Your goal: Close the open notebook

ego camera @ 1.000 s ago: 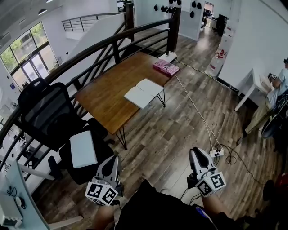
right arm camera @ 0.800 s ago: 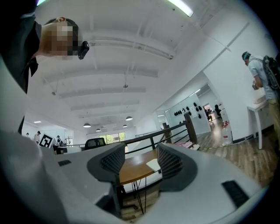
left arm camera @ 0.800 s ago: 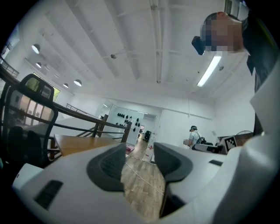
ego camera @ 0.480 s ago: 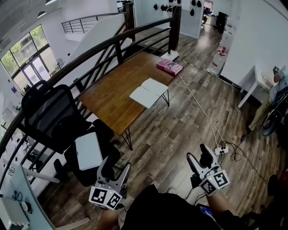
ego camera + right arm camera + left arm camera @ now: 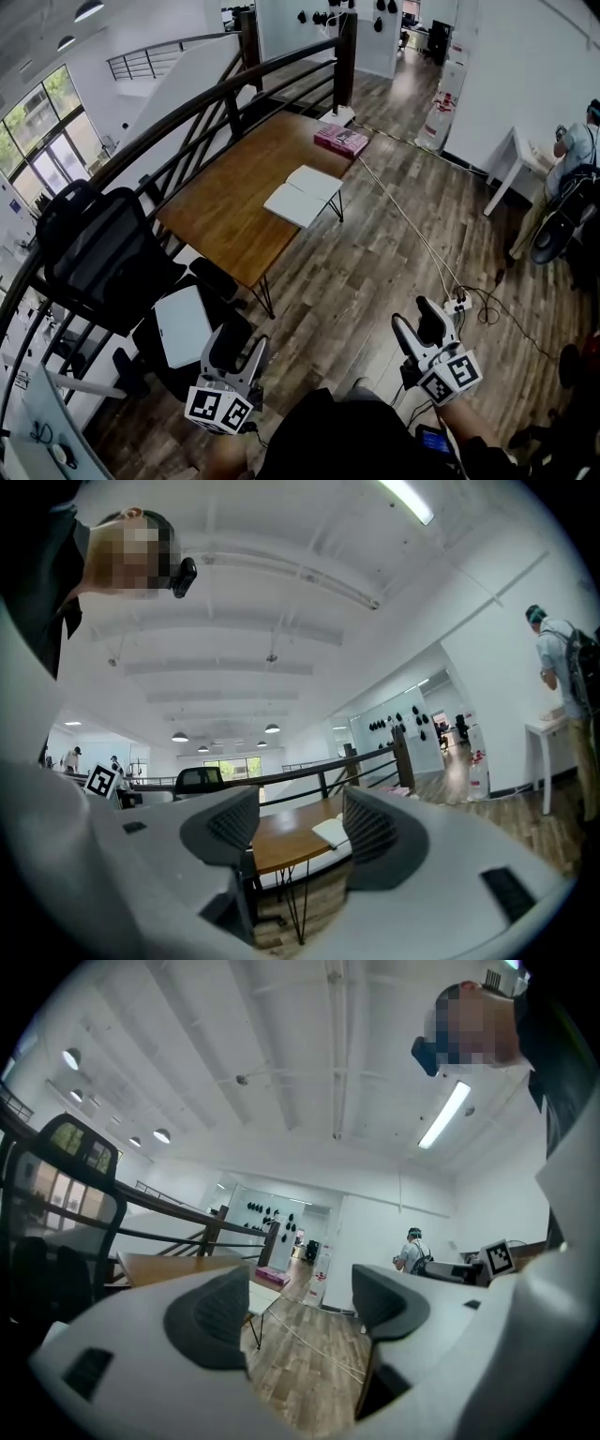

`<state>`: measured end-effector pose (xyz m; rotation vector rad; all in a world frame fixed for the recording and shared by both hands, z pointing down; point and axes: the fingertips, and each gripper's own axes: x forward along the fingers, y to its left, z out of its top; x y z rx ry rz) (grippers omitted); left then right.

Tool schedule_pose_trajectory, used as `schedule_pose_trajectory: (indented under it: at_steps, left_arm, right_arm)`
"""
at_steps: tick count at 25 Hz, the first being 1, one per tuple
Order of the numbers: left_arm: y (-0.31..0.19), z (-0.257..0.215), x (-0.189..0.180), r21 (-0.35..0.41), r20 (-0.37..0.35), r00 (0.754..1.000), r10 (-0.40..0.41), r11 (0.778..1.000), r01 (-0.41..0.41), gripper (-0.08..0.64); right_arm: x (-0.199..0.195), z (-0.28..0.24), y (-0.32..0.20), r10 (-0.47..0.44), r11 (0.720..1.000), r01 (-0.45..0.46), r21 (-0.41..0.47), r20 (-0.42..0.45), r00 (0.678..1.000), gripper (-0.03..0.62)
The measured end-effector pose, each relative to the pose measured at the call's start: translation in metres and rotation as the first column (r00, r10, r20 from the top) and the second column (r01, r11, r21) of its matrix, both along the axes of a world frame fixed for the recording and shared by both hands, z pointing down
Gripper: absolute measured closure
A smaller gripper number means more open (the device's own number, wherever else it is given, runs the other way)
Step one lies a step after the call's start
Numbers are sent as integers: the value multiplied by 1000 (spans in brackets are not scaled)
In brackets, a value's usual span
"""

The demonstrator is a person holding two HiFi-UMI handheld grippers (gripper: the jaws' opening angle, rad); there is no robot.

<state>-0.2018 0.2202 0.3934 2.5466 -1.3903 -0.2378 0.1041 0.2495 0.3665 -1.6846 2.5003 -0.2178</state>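
The open notebook (image 5: 303, 195) lies with white pages up at the near right edge of the wooden table (image 5: 225, 211), far ahead of both grippers. It also shows in the left gripper view (image 5: 263, 1296) and in the right gripper view (image 5: 331, 832). My left gripper (image 5: 239, 345) is low at the left over the floor, held level; its jaws have just been opening and stand open with nothing between them (image 5: 298, 1307). My right gripper (image 5: 417, 323) is low at the right; its jaws opened wide, then closed a little, and stand open and empty (image 5: 300, 832).
A pink book (image 5: 341, 140) lies at the table's far corner. A black office chair (image 5: 94, 248) and a seat with a white tablet (image 5: 181, 323) stand at the left by the dark railing (image 5: 187, 108). A power strip (image 5: 457, 305) and cable lie on the floor. A person (image 5: 574, 150) stands at a white desk, far right.
Both grippers went from shut to open. Both hands shifted slightly across the view, and the head view turned a little.
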Motion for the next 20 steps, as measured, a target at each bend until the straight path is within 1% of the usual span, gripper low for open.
schedule_pose_trajectory:
  at_steps: [3, 7, 12, 15, 20]
  left_arm:
    - [-6, 3, -2, -5, -3, 1000, -2, 1000, 2, 212]
    - [-24, 6, 3, -18, 7, 1000, -9, 1000, 9, 212]
    - [-51, 0, 13, -17, -3, 999, -38, 999, 38, 212]
    - [-70, -2, 24, -15, -1, 999, -54, 998, 54, 212]
    - [-101, -2, 50, -18, -2, 998, -57, 998, 57, 212]
  right_arm:
    - [8, 10, -2, 12, 1000, -12, -22, -1, 1000, 322]
    - [24, 16, -24, 44, 999, -43, -34, 47, 998, 327]
    - [35, 17, -64, 15, 1000, -14, -24, 45, 999, 336]
    - [46, 16, -91, -1, 1000, 3, -18, 61, 998, 341]
    - [78, 14, -124, 2, 1000, -3, 14, 81, 997, 351]
